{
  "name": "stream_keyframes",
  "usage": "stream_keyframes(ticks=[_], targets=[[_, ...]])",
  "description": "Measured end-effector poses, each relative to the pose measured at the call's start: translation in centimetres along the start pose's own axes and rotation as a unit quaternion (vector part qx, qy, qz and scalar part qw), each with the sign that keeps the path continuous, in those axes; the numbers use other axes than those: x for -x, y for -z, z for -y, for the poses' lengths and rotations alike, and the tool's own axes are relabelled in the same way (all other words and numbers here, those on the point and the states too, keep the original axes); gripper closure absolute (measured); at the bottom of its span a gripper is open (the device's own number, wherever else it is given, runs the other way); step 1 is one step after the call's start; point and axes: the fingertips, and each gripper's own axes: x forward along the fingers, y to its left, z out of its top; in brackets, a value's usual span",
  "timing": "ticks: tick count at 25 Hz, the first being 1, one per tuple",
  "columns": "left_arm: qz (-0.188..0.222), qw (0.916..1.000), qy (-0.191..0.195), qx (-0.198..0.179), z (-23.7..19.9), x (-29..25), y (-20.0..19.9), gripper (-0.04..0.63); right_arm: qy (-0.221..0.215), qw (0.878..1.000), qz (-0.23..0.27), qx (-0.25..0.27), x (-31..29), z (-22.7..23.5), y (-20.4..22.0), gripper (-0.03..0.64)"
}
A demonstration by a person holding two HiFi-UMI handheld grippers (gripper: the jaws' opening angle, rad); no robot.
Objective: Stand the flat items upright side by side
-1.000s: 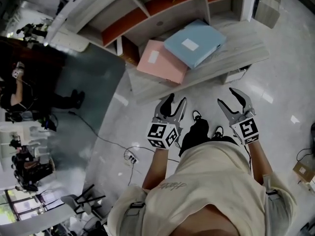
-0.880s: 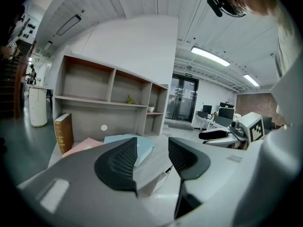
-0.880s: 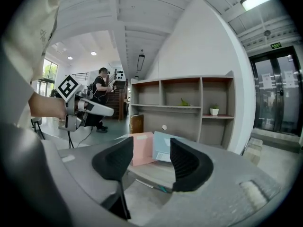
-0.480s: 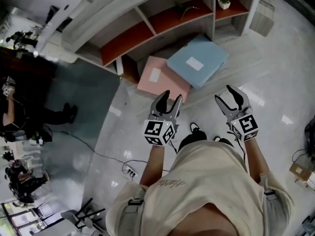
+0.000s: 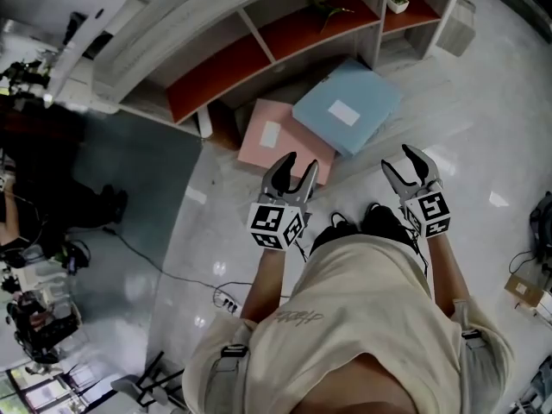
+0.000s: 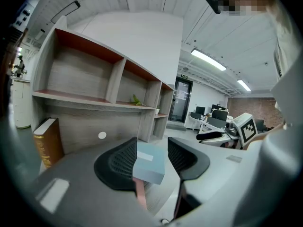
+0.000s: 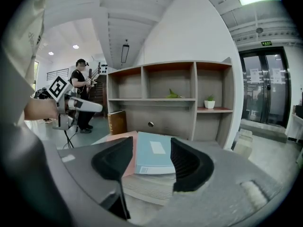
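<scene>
Currently, both folders lie flat on the low wooden surface (image 7: 147, 188) in front of the open shelf unit (image 7: 195, 103). The blue folder (image 5: 345, 106) has a white label on its cover, and one of its corners rests on the pink folder (image 5: 274, 141). The pink folder sits beside it, towards the person's left. Neither folder stands upright.

The left gripper (image 5: 302, 164) is held out in front of the person's body and points at the folders. Its jaws are partly apart and hold nothing. In the left gripper view the blue folder shows in the gap between the jaws, lying farther off, with the edge of the pink folder under it. No pad touches either one. In the head view the tips of this gripper overlap the near edge of the pink folder.

The right gripper (image 5: 404, 164) is held level with the left gripper and well apart from it, over the glossy floor (image 5: 483, 171). It is just short of the front edge of the surface. Its jaws are also partly apart and empty. In the right gripper view they frame the blue folder, with the pink one to its left.

A brown book (image 7: 117, 122) stands upright at the left end of the lower shelf. A small potted plant (image 7: 209, 101) sits in a right-hand compartment. Another person (image 7: 81, 103) stands in the background on the left.
</scene>
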Motion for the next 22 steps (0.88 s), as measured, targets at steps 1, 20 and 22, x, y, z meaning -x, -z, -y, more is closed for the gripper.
stream_keyframes(ticks=[1, 20, 22], targets=[[-0.002, 1.0, -0.004, -0.001, -0.2, -0.1, 0.0, 0.387, -0.003, 1.0, -0.006, 0.0, -0.6, 0.2, 0.3, 0.365], [-0.043, 0.9976, -0.047, 0.025, 0.5, -5.3, 0.8, 0.383, -0.113, 0.965, -0.139, 0.193, -11.0, 3.3, 10.4, 0.296], [-0.048, 0.9972, -0.05, 0.026, 1.0, -5.9, 1.1, 0.383, -0.115, 0.958, -0.14, 0.222, -11.9, 3.6, 11.1, 0.275]])
